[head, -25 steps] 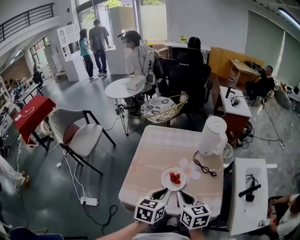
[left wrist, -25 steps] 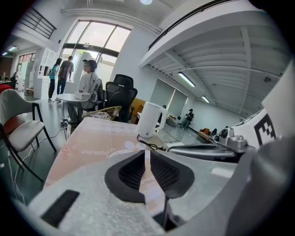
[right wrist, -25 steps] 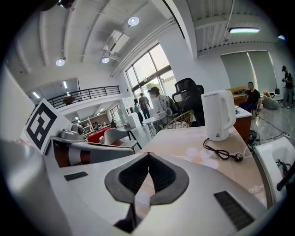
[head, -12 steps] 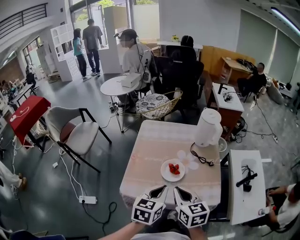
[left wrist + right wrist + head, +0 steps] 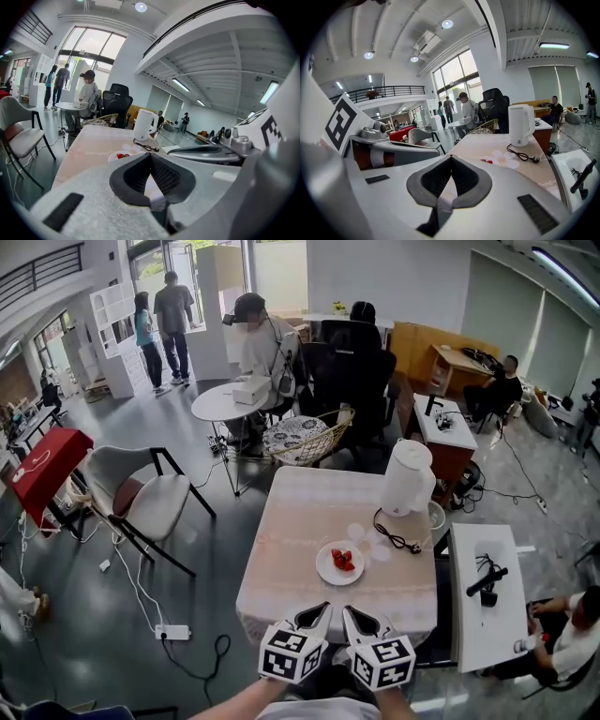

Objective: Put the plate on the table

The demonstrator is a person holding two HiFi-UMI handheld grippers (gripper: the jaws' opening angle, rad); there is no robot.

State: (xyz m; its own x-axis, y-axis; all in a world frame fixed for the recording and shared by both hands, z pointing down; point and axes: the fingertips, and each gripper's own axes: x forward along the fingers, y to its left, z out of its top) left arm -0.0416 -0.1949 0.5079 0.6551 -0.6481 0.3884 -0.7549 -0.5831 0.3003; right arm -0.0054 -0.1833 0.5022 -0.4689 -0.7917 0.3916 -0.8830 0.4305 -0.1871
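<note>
A white plate point(image 5: 339, 562) with red strawberries point(image 5: 343, 560) rests on the pink-clothed table point(image 5: 300, 521), near its front half. Both grippers hang side by side below the table's front edge, apart from the plate. My left gripper point(image 5: 323, 609) is shut with nothing between its pads. My right gripper point(image 5: 349, 611) is shut and empty too. In the left gripper view the plate point(image 5: 121, 156) peeks over the closed jaws. The right gripper view shows only the strawberries point(image 5: 486, 161) past its closed jaws.
A white electric kettle point(image 5: 407, 479) with a black cord point(image 5: 394, 535) stands at the table's right rear. A white side desk point(image 5: 483, 596) is to the right, a wicker chair point(image 5: 309, 442) behind, a grey chair point(image 5: 141, 498) to the left. Several people sit and stand farther back.
Both grippers have drawn back from the plate toward me, and the table looks farther off. The plate stays where it lay on the table.
</note>
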